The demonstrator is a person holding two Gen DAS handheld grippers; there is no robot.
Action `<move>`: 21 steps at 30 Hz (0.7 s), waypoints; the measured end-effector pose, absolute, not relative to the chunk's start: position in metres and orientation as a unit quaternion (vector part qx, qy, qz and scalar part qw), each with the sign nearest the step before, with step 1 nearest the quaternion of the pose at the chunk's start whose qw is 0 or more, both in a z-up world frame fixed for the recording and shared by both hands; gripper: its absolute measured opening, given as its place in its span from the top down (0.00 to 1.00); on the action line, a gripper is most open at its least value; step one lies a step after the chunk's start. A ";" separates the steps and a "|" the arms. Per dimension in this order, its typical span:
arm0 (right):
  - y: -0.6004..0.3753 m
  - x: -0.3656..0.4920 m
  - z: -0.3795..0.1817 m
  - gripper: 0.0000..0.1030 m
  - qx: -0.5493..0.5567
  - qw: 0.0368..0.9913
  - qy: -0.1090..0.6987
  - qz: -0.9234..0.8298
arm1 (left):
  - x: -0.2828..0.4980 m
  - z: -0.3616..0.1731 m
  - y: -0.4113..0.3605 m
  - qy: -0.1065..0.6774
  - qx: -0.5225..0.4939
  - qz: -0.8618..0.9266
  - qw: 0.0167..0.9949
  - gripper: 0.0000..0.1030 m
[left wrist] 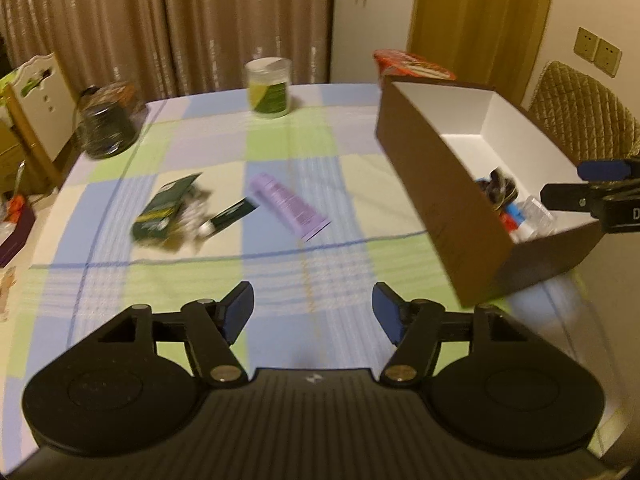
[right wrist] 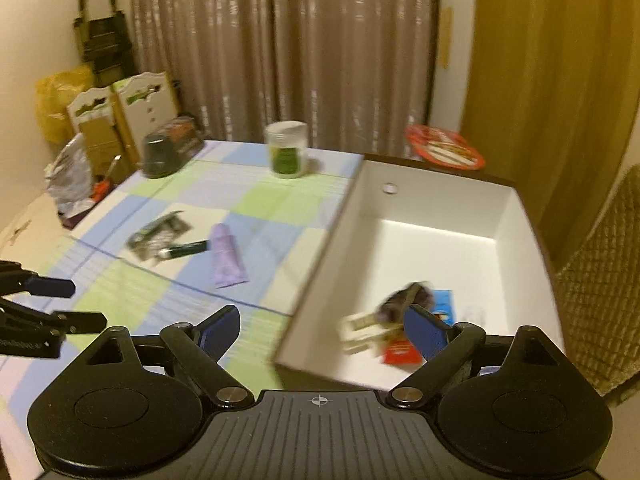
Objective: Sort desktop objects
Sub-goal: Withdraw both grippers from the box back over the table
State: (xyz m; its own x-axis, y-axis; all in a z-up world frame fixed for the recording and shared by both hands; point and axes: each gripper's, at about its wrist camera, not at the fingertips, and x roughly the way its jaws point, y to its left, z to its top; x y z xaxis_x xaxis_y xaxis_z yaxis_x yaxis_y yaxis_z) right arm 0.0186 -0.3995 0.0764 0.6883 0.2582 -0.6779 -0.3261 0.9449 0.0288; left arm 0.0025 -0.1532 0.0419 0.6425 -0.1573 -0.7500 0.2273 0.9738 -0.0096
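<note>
On the checked tablecloth lie a purple tube (left wrist: 288,204) (right wrist: 226,258), a dark green packet (left wrist: 164,208) (right wrist: 158,232) and a dark green pen-like stick (left wrist: 230,217) (right wrist: 186,249). A brown box with white inside (left wrist: 436,188) (right wrist: 440,208) stands at the right. It holds a blurred cream and dark item (right wrist: 374,322), a blue card (right wrist: 444,304) and a red piece (right wrist: 400,354). My left gripper (left wrist: 313,314) (right wrist: 86,304) hovers open over the cloth, nearer than the tube. My right gripper (right wrist: 322,330) (left wrist: 568,184) is open across the box's near left corner, gripping nothing.
A white jar with a green label (left wrist: 269,86) (right wrist: 286,152) and a dark glass jar (left wrist: 106,124) (right wrist: 166,152) stand at the table's far side. A red packet (left wrist: 412,64) lies behind the box. A quilted chair (left wrist: 580,116) is on the right, cluttered shelves on the left.
</note>
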 end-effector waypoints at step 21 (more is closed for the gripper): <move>-0.291 -0.036 0.072 0.11 -0.092 0.904 0.362 0.210 | -0.078 0.042 -0.049 0.422 0.029 -0.049 0.905 0.14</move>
